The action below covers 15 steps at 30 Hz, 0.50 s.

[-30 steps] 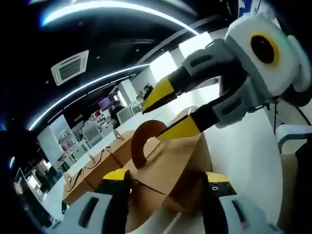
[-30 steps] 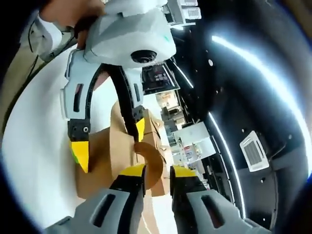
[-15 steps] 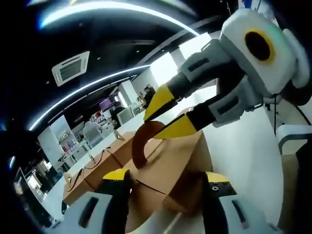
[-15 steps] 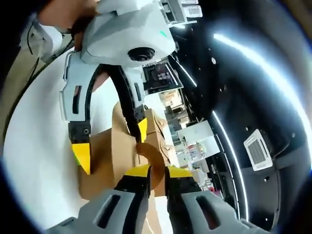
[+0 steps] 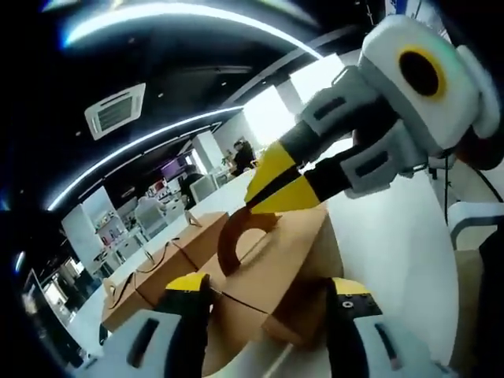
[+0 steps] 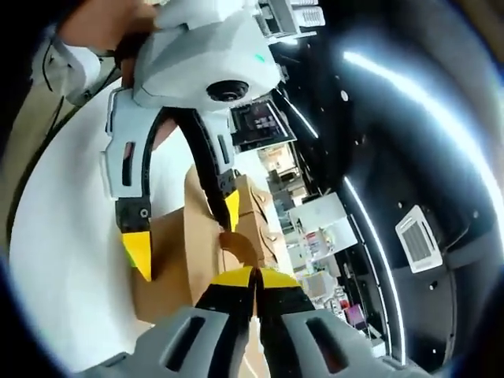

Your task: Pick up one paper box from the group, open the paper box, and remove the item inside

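Observation:
A brown paper box [image 5: 277, 264] sits between the jaws of my left gripper [image 5: 268, 287], which is shut on its two sides and holds it above the white table [image 5: 394, 236]. A curved tuck flap [image 5: 235, 234] stands up from the box's top. My right gripper [image 5: 276, 193] comes in from the upper right, its yellow tips shut on that flap's edge. In the right gripper view, my right gripper [image 6: 253, 277] is pinched on the flap [image 6: 240, 246], while the left gripper [image 6: 184, 232] straddles the box [image 6: 177, 268] from above.
More brown paper boxes [image 5: 150, 268] lie in a row on the table to the left, behind the held one. A person's hand [image 6: 102, 20] grips the left gripper's handle. The white table [image 6: 63, 236] spreads below; a large room with ceiling lights lies beyond.
My right gripper's jaws, apart around the curved flap a second ago, have come together on it. The left gripper and the box have stayed in place.

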{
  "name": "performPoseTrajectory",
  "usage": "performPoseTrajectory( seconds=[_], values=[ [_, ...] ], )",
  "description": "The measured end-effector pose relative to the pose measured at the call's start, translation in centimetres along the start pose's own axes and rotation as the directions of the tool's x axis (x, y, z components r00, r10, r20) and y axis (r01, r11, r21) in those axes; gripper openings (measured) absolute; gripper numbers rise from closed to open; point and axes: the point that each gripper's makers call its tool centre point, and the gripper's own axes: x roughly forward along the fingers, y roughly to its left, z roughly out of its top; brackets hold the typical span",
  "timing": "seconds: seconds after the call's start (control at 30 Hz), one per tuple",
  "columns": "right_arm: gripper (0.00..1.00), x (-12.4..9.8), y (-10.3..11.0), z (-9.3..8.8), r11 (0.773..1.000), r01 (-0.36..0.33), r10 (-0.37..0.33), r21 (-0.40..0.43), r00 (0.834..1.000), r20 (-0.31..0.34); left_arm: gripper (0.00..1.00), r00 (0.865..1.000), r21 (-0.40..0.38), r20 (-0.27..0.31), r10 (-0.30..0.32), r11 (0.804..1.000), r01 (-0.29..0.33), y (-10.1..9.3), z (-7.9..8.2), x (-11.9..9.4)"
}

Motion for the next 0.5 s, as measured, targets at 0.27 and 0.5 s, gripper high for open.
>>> performPoseTrajectory(
  seconds=[0.27,0.5],
  values=[
    [0.02,-0.64,0.11,0.39,0.999,0.002,-0.002,-0.038,1.000,0.004,0.60,1.000,-0.007,-0.011,-0.005,1.000,0.005,0.13,0.07,0.19],
    [0.02,-0.99,0.13,1.01,0.995,0.012,-0.011,-0.095,1.000,0.016,0.60,1.000,0.018,-0.031,0.003,1.000,-0.003,0.15,-0.03,0.34]
  ],
)
